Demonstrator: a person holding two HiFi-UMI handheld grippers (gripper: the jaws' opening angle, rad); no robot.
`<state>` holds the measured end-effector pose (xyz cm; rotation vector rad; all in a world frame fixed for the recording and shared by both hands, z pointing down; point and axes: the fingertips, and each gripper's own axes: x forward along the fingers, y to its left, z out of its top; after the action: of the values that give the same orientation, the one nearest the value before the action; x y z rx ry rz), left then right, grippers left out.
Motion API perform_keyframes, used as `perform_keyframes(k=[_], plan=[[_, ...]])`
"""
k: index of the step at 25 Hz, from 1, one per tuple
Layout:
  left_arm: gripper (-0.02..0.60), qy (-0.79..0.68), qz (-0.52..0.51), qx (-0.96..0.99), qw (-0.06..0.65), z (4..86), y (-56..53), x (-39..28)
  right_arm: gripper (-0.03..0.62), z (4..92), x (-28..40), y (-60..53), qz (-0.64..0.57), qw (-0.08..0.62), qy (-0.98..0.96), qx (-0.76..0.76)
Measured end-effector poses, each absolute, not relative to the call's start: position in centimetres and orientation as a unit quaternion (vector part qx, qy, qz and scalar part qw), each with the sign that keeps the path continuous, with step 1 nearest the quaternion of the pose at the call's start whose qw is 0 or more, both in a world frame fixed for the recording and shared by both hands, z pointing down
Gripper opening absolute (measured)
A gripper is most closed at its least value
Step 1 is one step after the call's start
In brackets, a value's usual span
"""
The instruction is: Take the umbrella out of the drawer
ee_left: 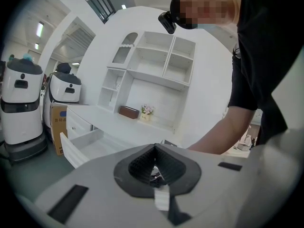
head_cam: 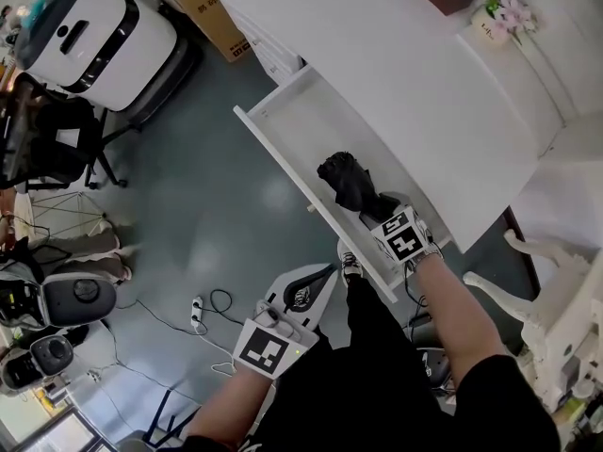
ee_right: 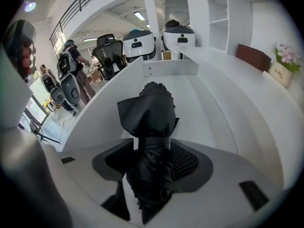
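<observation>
The grasp was in hand: the right gripper (head_cam: 377,213) sat in the open drawer (head_cam: 275,154), jaws spread wide either side of the folded black umbrella (ee_right: 151,115) (not yet pinching it), which lay at the drawer's near end. The left gripper (ee_left: 154,166) hung closed, empty. Next, as I judged it, a firm squeeze and a lift.

Drawer (head_cam: 306,125) lies open from above, bare beyond the umbrella (head_cam: 350,182); the desktop (head_cam: 405,83) walls one side.
</observation>
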<state>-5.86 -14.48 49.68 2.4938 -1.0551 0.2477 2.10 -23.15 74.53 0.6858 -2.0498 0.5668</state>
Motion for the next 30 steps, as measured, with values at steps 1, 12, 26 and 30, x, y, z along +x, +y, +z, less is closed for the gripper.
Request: perform_keyframes(k=[1,12,26,30], plan=[[-0.003,-0.381,0.090,0.896,0.212,49.8,-14.4,-5.9,0.229,74.8,2.0,-23.1,0.229,0.443,-0.823,0.271],[-0.003,-0.391,0.094,0.886,0.230,51.5,-14.4,-6.8,0.247,76.6,0.9,-24.2,0.231,0.456,-0.822,0.251],[-0.003,-0.393,0.096,0.880,0.248,52.7,-14.7,-7.1,0.267,78.3,0.4,-23.9,0.254,0.502,-0.792,0.237],[-0.003,-0.395,0.096,0.879,0.249,52.8,-14.6,-7.4,0.268,78.4,0.4,-24.0,0.244,0.496,-0.795,0.250]])
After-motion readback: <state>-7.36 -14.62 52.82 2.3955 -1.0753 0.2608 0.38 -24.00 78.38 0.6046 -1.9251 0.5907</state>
